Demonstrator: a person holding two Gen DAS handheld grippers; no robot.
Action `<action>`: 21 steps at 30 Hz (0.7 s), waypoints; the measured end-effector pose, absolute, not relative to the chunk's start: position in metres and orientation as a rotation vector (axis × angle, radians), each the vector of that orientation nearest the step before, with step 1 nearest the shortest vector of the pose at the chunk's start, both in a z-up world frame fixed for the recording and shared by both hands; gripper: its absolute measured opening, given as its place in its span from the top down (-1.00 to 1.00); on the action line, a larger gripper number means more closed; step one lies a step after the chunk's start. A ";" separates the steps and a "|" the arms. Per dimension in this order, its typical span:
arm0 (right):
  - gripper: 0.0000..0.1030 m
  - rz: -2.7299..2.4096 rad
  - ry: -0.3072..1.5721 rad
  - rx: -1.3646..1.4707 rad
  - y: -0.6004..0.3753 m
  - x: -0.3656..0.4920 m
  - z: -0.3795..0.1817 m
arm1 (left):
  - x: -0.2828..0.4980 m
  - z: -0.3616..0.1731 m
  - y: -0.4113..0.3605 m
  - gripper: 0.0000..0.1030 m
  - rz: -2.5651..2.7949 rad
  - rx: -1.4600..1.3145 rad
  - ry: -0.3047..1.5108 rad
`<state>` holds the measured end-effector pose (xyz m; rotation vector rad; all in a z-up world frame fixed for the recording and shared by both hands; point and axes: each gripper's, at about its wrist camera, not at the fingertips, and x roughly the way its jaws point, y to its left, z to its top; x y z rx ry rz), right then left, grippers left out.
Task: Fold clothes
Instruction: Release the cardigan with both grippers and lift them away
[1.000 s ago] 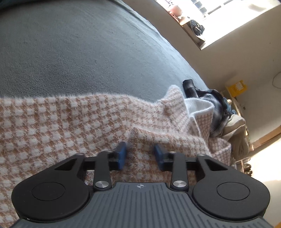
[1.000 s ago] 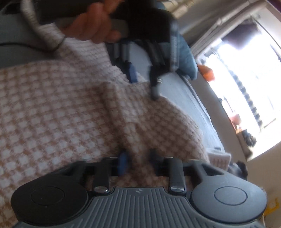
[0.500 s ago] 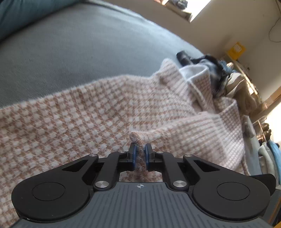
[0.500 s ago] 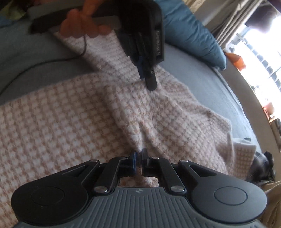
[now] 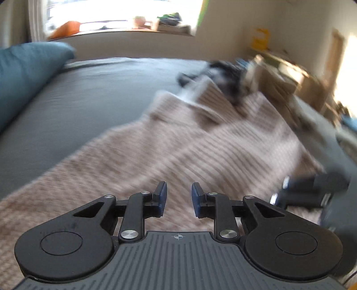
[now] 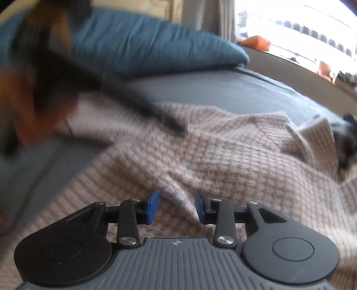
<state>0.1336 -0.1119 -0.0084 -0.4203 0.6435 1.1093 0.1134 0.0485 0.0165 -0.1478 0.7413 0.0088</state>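
Note:
A pink-and-tan checked knit garment [image 5: 200, 142] lies spread over the grey bed [image 5: 93, 93], with folds and a turned-up corner at its far end. My left gripper [image 5: 179, 196] hovers just above the cloth. Its jaws are opening and nothing is between its blue pads. In the right wrist view the same garment [image 6: 234, 156] fills the middle. My right gripper [image 6: 176, 206] is also opening, and a low ridge of cloth lies under the gap without touching the pads. The right gripper [image 5: 280, 189] also shows blurred at the lower right of the left wrist view. The left gripper [image 6: 174, 126] streaks in from the upper left, held by a hand [image 6: 20, 104].
A blue pillow [image 6: 145, 44] lies at the head of the bed, under a bright window [image 5: 111, 13]. A dark heap of other clothes [image 5: 225, 80] sits past the garment's far end. Cardboard boxes [image 5: 283, 84] stand beyond the bed's right side.
Both grippers have let go of the pinches of cloth they held half a second ago. Their jaws have spread, both have lifted off the garment, and both views have rolled level.

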 end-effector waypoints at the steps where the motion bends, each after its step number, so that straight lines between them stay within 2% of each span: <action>1: 0.26 1.090 0.647 -0.381 -0.124 0.140 -0.001 | 0.114 0.009 0.042 0.54 0.010 -0.124 0.752; 5: 0.14 0.868 0.656 -0.203 -0.185 0.191 0.026 | 0.111 -0.015 0.027 0.53 0.035 -0.049 0.785; 8: 0.12 0.605 0.665 -0.084 -0.235 0.243 0.034 | 0.104 -0.021 0.029 0.51 0.043 -0.037 0.776; 13: 0.12 0.389 0.768 0.296 -0.307 0.321 0.019 | 0.103 -0.023 0.029 0.50 0.054 -0.043 0.781; 15: 0.12 0.377 0.814 0.403 -0.319 0.343 0.008 | 0.103 -0.023 0.025 0.50 0.060 -0.023 0.782; 21: 0.12 0.413 0.874 0.442 -0.309 0.373 -0.009 | 0.104 -0.024 0.021 0.50 0.073 -0.003 0.789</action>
